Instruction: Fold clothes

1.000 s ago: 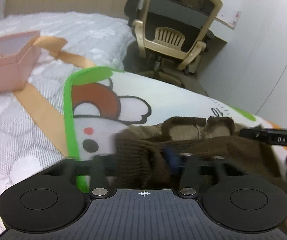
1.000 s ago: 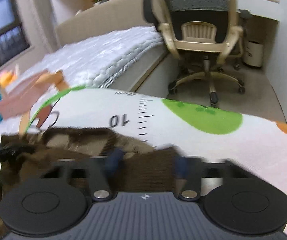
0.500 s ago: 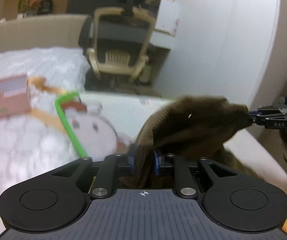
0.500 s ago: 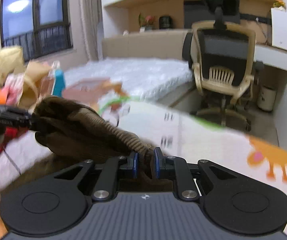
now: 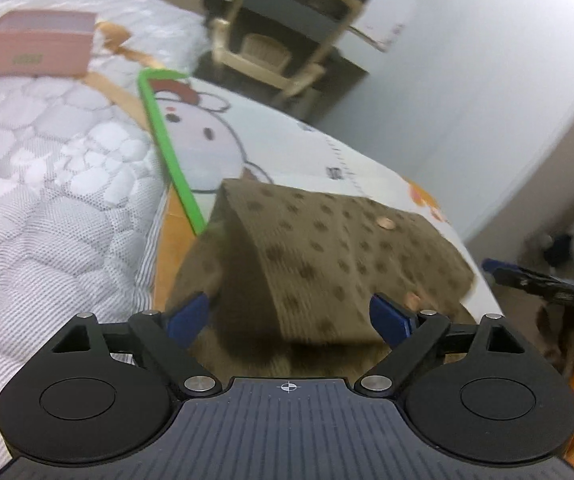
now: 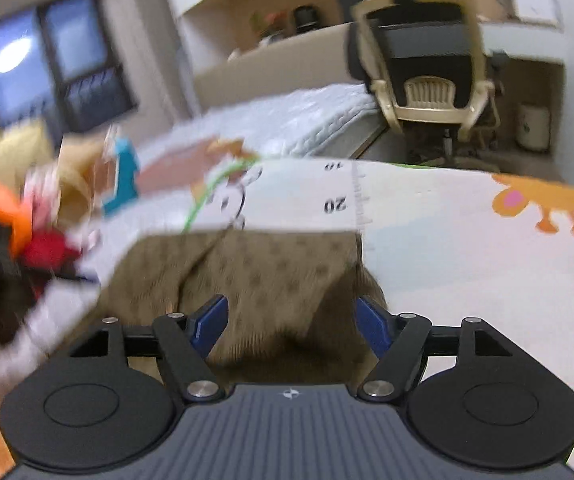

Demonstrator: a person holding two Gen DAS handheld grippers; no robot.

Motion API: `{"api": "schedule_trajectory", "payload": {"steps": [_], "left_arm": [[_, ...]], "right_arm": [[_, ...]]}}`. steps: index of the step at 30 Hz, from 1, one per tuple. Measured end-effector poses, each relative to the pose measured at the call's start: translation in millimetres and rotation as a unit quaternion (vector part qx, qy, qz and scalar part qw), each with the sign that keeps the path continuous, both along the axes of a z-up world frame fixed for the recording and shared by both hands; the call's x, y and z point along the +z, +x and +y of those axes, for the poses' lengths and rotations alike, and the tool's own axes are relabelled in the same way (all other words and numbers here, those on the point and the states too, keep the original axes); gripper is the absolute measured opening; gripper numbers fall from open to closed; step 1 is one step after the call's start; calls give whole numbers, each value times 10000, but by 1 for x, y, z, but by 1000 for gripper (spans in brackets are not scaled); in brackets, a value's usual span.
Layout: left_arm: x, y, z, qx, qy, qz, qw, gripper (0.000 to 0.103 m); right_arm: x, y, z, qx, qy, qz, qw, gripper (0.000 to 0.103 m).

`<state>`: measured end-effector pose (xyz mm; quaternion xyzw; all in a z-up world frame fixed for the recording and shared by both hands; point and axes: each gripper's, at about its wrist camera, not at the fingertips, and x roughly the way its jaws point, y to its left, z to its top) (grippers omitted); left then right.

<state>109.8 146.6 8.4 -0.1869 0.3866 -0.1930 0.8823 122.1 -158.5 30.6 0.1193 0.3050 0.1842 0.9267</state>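
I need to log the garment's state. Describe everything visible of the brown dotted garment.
The brown dotted garment is a tan knit with darker brown dots and a small round button-like spot. It lies folded on the printed play mat, one layer doubled over another. It sits between the open fingers of the left gripper and right gripper; neither pinches it. Motion blur hides finer detail.

In the left wrist view, the folded brown garment fills the centre. Bare play mat lies open beyond it, toward the upper middle, and quilted bed at left. A pink box blocks the upper left corner; an office chair stands at top centre.
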Motion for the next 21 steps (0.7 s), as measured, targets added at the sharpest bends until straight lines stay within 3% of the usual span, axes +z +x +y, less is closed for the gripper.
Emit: {"api": "schedule_trajectory", "payload": {"steps": [3, 4, 5, 6, 7, 9, 14, 17, 19, 20, 21], "left_arm": [[-13, 19, -15, 187, 57, 119, 9997, 86], [-14, 22, -21, 205, 156, 106, 9996, 76], [-12, 24, -26, 194, 274, 87, 9994, 66], [-7, 24, -30, 132, 426, 57, 9990, 41], [0, 23, -34, 65, 556, -9, 9984, 26], [26, 13, -38, -97, 738, -295, 9968, 22], [86, -48, -37, -541, 830, -999, 9900, 23], [73, -79, -35, -638, 852, -790, 9912, 33], [47, -89, -29, -651, 738, -357, 9945, 46], [31, -92, -26, -651, 660, -99, 9956, 49], [20, -93, -21, -641, 579, 106, 9962, 56]], "right_arm": [[-23, 25, 6, -218, 140, 229, 9994, 70], [-27, 28, 12, -149, 61, 254, 9995, 63], [-30, 30, 18, -80, -18, 279, 9996, 37], [-34, 33, 24, -10, -97, 305, 9995, 17], [-30, 31, 30, 43, -246, 221, 9994, 10], [-6, 17, 37, 132, -558, -115, 9983, 9], [48, -40, 34, 445, -632, -629, 9950, 9], [37, -70, 30, 518, -648, -466, 9955, 11], [12, -80, 29, 496, -797, -112, 9955, 25], [-2, -83, 27, 456, -877, 126, 9950, 41], [-14, -85, 23, 399, -920, 326, 9944, 50]]}}
